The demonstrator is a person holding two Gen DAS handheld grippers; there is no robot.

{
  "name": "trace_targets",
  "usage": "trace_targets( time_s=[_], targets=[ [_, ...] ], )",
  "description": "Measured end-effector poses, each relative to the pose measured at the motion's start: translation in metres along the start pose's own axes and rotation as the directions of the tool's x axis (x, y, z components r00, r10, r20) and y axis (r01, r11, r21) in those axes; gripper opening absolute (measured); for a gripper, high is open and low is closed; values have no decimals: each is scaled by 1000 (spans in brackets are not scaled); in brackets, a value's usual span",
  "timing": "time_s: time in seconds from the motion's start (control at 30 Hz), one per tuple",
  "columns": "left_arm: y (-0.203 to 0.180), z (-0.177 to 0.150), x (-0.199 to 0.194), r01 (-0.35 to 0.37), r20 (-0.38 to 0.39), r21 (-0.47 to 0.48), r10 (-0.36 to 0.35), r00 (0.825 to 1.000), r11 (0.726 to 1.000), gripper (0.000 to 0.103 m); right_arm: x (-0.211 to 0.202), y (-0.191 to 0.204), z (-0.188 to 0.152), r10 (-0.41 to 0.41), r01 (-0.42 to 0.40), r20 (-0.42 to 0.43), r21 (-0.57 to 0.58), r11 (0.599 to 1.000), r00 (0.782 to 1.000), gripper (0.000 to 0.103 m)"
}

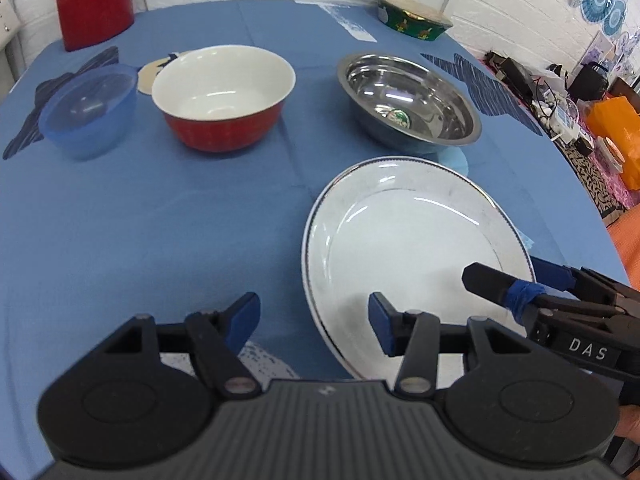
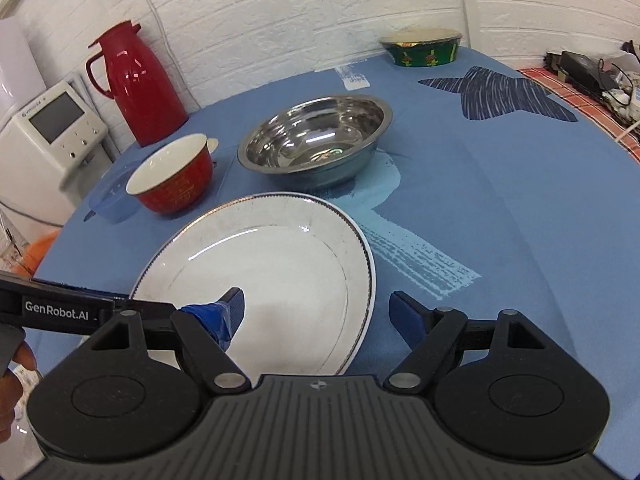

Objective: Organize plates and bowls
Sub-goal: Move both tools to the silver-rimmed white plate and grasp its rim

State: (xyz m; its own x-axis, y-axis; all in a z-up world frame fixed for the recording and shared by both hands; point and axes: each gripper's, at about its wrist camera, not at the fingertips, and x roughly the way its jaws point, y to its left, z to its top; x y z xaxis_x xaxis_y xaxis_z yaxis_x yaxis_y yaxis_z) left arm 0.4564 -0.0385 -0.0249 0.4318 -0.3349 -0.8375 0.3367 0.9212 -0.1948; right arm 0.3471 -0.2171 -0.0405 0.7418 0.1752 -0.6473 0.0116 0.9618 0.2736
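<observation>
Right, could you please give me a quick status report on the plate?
Left gripper and right gripper open, each straddling the white plate's near rim. Plate flat on the blue tablecloth. Steel bowl just behind; nothing in between.

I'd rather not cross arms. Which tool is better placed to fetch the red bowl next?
Likely the left. The left tool is open, with the red bowl nearly straight ahead of it. From the right tool, also open, that bowl sits far left, beyond the white plate.

Each black ribbed gripper (image 1: 314, 320) (image 2: 316, 312) has blue finger pads (image 1: 244, 320), silver pivot screws and white lettering.
</observation>
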Motion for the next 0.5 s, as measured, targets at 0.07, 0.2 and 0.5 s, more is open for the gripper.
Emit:
trace_targets(
  time_s=[0.07,0.2,0.5],
  targets=[
    [-3,2,5,-15,12,16,15,1000,1000,49,3,5,1,-14,13,-10,-51,999,1000,68],
    [-8,1,8,-33,25,47,32,999,998,50,7,20,-5,-58,54,-12,-210,976,998,70],
    [-11,-1,7,-40,46,56,37,998,998,44,0,20,-15,5,4,37,-217,976,999,66]
  ],
)
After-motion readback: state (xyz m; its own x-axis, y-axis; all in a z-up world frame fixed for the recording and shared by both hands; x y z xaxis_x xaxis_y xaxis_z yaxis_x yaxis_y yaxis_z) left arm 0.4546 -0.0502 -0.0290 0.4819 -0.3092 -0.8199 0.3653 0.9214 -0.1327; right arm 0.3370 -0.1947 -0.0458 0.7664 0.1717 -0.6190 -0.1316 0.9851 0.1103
